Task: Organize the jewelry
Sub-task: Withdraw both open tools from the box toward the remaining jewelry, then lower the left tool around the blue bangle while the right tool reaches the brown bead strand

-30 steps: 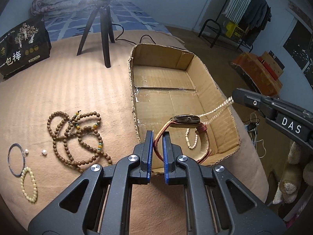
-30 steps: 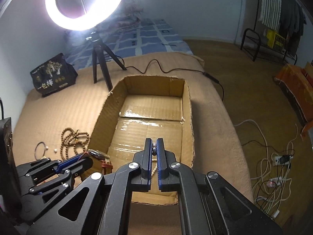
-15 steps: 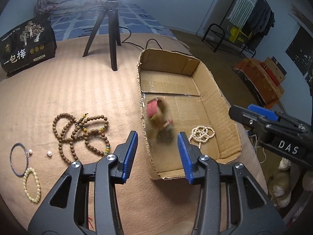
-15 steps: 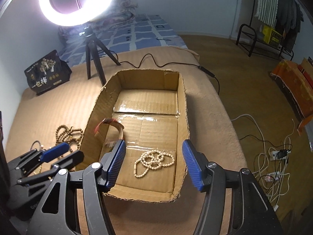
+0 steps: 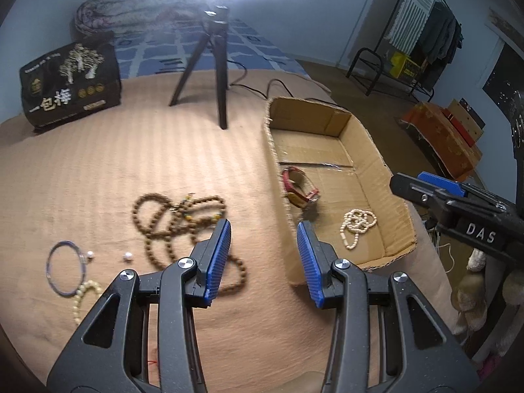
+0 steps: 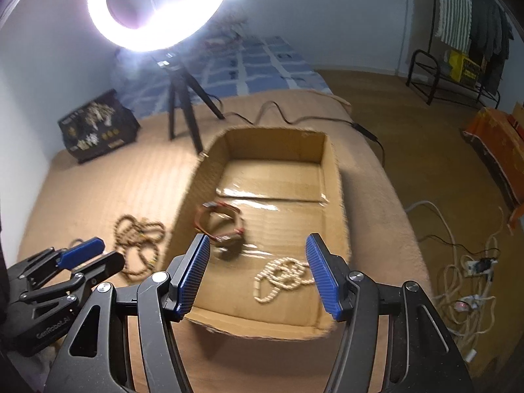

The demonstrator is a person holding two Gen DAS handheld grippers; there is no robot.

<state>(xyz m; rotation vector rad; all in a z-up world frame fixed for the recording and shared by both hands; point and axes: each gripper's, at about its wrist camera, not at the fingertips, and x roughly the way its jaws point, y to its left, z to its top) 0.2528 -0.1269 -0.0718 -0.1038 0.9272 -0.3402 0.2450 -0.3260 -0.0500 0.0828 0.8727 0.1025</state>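
cardboard box [image 6: 330, 177] holds watch [image 6: 222, 226], pearl strand [image 6: 281, 275].

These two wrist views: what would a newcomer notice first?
The bright ring light on its tripod at the far end of the bed. Next, the cardboard box holding a red-strapped watch and a pale bead necklace. Brown wooden beads lie left of it.

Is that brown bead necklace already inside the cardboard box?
No, the brown bead necklace lies on the tan cover, outside the cardboard box.
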